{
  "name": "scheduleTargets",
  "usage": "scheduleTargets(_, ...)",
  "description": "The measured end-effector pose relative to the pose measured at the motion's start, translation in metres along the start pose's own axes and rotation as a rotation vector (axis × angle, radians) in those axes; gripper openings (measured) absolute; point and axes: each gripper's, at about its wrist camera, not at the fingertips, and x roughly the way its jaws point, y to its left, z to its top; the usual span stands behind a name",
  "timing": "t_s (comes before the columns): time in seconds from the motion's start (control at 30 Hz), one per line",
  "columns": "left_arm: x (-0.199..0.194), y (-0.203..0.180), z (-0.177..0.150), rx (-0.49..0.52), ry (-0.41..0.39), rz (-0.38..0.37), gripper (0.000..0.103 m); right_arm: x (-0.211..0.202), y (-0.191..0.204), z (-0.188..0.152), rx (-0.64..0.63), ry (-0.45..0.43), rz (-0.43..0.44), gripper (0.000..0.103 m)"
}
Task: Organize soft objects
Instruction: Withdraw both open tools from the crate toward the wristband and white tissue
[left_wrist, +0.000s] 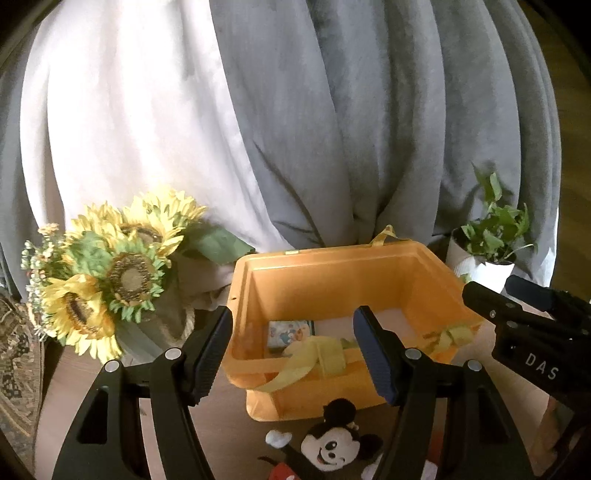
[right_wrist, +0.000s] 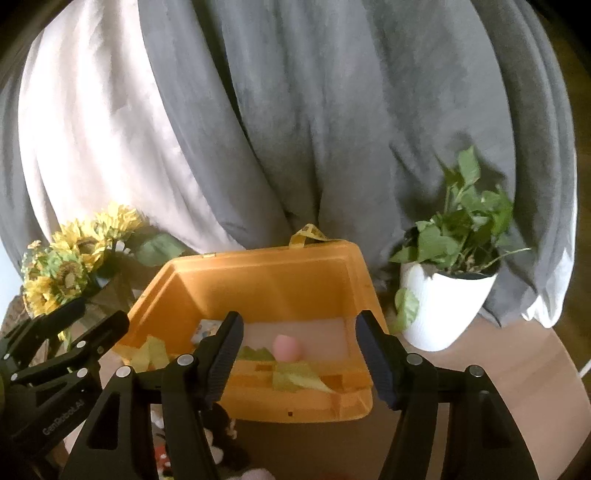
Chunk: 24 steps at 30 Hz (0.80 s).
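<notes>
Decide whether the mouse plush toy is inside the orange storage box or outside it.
Outside. The mouse plush toy lies on the table in front of the orange storage box, below its near wall in the left wrist view.

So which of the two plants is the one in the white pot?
The leafy green plant right of the orange box stands in the white ribbed pot. The other, the sunflowers left of the box, shows yellow blooms and no white pot.

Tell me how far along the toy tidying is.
Barely begun: the orange bin holds only a small pink item and a picture card. Left gripper and right gripper are open, holding nothing. The mouse plush lies outside, in front of the bin.
</notes>
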Motion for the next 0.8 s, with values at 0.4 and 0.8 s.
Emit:
scheduleTargets(0.4,-0.044,0.004,-0.024,-0.008,-0.008,-0.002,0.069,-0.047,0.004,-0.023,0.004,-0.016,-0.025,0.068)
scheduleTargets(0.8,-0.070,0.001,-0.054,0.007,-0.002,-0.040,0.069,-0.081,0.002,-0.050,0.030,-0.015,-0.068,0.072)
